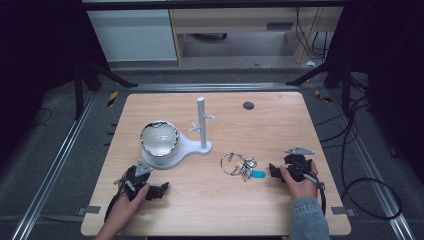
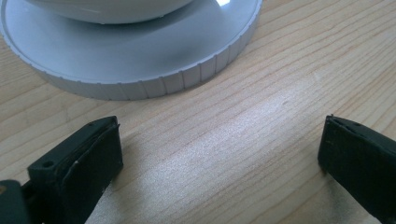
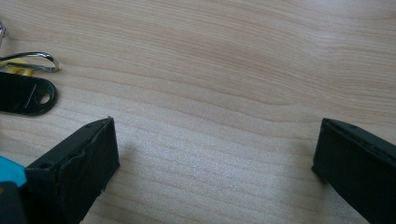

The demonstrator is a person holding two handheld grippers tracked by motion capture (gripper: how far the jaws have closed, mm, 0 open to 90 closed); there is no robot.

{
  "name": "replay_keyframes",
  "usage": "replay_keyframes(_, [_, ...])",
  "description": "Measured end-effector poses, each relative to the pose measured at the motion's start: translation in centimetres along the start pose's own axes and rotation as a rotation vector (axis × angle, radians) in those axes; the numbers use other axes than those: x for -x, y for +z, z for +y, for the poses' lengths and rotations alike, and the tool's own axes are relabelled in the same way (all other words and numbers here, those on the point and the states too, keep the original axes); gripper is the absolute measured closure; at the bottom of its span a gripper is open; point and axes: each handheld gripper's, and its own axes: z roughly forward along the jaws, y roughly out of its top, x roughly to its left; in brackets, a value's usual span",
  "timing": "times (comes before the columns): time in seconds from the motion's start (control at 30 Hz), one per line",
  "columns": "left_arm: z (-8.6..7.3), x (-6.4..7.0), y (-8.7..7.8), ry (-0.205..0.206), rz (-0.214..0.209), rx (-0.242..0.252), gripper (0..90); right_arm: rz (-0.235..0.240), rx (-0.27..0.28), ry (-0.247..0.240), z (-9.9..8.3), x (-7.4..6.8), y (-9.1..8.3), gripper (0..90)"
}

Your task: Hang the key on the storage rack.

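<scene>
Kid: High view shows a bunch of keys (image 1: 241, 165) on a big ring, lying flat on the wooden table (image 1: 280, 125), near the front, right of the white stand (image 1: 202, 125) with the pegs.

Helper: Yes. The right gripper (image 1: 274, 171) sits just beside them. Its jaws are wide apart with nothing between them.

Kid: And the left gripper (image 1: 161, 190)?

Helper: It is wide too and holds nothing. It rests near the round base (image 2: 140, 70) under the shiny bowl (image 1: 159, 139).

Kid: What step is this?

Helper: I think the very start, just before the grab. Next the right gripper should slide to the keys and pinch the ring.

Kid: Which way do the keys point?

Helper: The bunch lies mostly left to right, ring on the left and blue tag (image 1: 258, 174) on the right, toward the right gripper.
</scene>
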Motion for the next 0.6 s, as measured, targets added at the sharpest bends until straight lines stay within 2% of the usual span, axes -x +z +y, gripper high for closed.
replay_keyframes(0.6, [-0.01,0.05,-0.01,-0.004,0.003,0.0,0.0,0.012,0.003,-0.004,-0.17,-0.08,-0.2,1.4])
